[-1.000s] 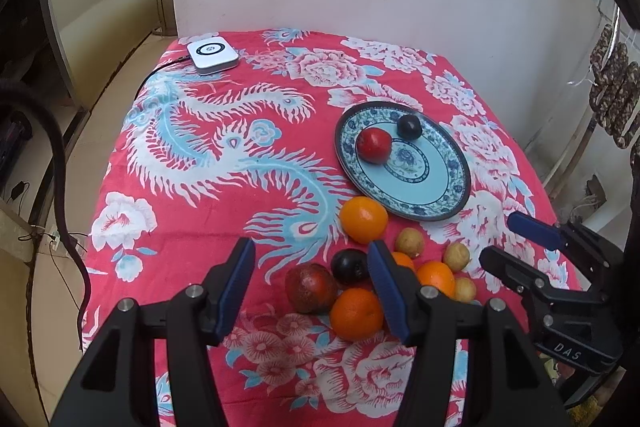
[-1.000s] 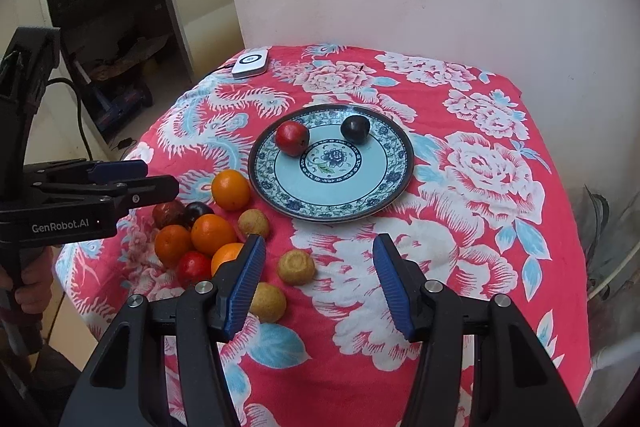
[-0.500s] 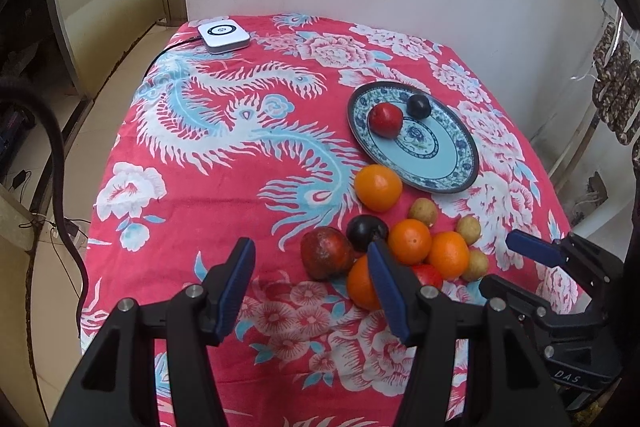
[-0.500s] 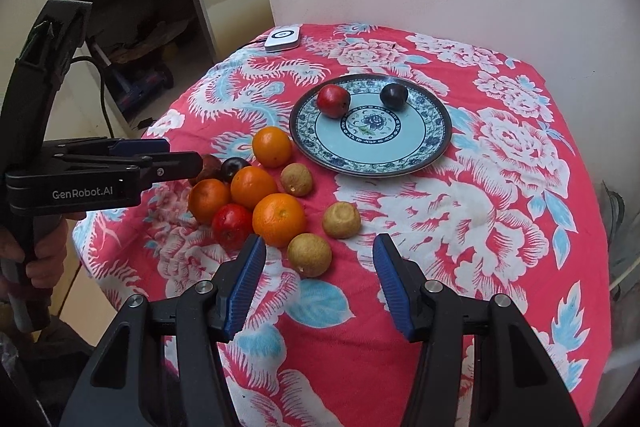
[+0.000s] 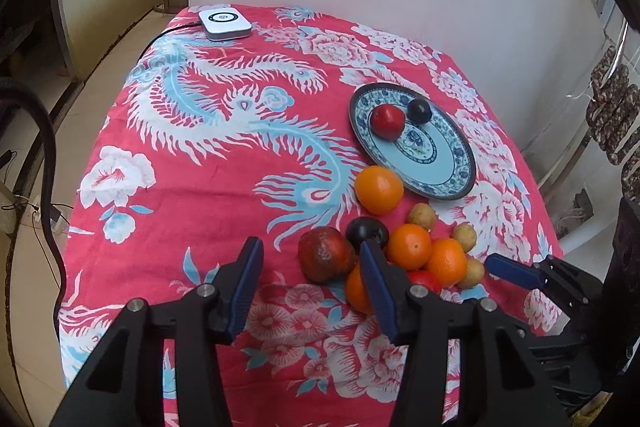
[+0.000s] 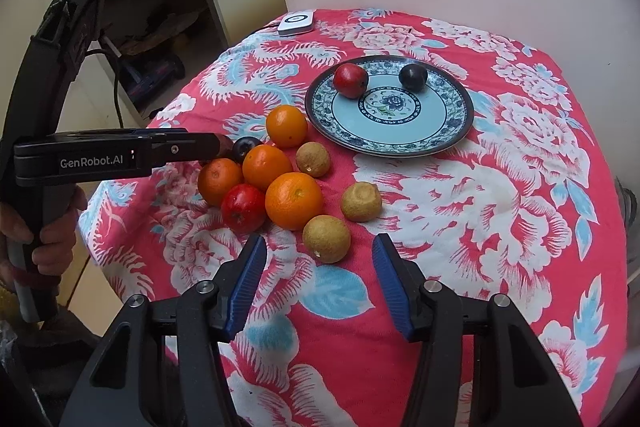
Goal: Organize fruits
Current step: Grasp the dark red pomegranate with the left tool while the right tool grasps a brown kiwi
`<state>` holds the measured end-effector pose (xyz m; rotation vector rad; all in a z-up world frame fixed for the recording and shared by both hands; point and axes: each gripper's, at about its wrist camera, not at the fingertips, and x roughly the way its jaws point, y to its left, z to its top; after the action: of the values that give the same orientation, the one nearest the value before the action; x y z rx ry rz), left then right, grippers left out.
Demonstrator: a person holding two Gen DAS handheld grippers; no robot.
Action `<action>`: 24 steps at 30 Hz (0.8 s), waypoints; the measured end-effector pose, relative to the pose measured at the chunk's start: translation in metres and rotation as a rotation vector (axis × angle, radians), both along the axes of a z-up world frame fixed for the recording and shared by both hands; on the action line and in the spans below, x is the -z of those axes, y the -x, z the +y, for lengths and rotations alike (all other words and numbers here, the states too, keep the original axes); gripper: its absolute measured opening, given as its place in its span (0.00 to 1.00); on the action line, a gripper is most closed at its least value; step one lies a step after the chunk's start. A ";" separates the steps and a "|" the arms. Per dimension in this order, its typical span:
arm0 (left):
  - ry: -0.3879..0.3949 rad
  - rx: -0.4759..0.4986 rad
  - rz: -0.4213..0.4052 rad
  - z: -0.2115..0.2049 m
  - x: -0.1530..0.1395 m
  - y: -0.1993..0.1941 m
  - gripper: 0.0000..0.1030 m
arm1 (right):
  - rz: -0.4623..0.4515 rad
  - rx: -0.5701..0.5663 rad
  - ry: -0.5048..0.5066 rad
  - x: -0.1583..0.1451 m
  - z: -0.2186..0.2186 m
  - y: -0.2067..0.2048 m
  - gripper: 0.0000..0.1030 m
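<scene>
Red floral tablecloth [image 6: 500, 187] covers the table beside a pale wall. Clustered oranges, red, dark and tan fruits [image 6: 294, 201] lie beside the blue-patterned round plate [image 6: 448, 131], which holds two fruits. Left gripper [image 5: 310, 273] and right gripper [image 6: 318, 281] are closing, gripping nothing. Bare cloth spreads elsewhere; a white square device [image 5: 225, 24] sits at the far edge.

Your left gripper [image 5: 310, 267] hangs over the tabletop [image 5: 192, 187], jaws closing on nothing. A dark red fruit [image 5: 326, 255] lies just past them, beside oranges [image 5: 410, 247]. The plate [image 5: 440, 163] holds an apple [image 5: 387, 121] and a plum [image 5: 419, 111].
</scene>
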<state>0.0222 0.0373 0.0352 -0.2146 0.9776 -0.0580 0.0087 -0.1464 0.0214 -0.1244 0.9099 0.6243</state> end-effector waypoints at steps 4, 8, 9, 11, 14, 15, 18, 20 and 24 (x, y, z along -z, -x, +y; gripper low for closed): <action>0.001 -0.001 -0.005 0.002 0.000 0.000 0.48 | 0.005 0.007 0.002 0.002 -0.002 -0.002 0.41; 0.000 0.012 0.008 -0.002 0.004 -0.002 0.48 | 0.006 0.009 0.007 0.004 -0.002 -0.004 0.39; -0.003 0.012 0.005 -0.003 0.004 -0.002 0.47 | 0.006 0.008 0.009 0.004 -0.002 -0.004 0.39; -0.003 0.013 0.005 -0.003 0.005 -0.003 0.47 | 0.006 0.007 0.011 0.005 -0.002 -0.004 0.39; 0.004 0.014 0.005 -0.003 0.006 -0.004 0.47 | 0.007 0.008 0.008 0.006 -0.002 -0.005 0.39; 0.007 0.014 0.005 -0.002 0.006 -0.005 0.47 | 0.008 0.009 0.008 0.007 -0.002 -0.006 0.39; 0.016 0.013 0.004 -0.002 0.006 -0.005 0.47 | 0.010 0.009 0.012 0.008 -0.002 -0.007 0.39; 0.019 0.014 0.002 -0.002 0.007 -0.005 0.47 | 0.009 0.009 0.012 0.008 -0.002 -0.008 0.37; 0.026 0.020 -0.001 -0.001 0.007 -0.005 0.47 | 0.011 0.007 0.015 0.008 -0.001 -0.009 0.34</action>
<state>0.0277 0.0360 0.0279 -0.2288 0.9788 -0.0889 0.0174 -0.1475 0.0129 -0.1315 0.9251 0.6122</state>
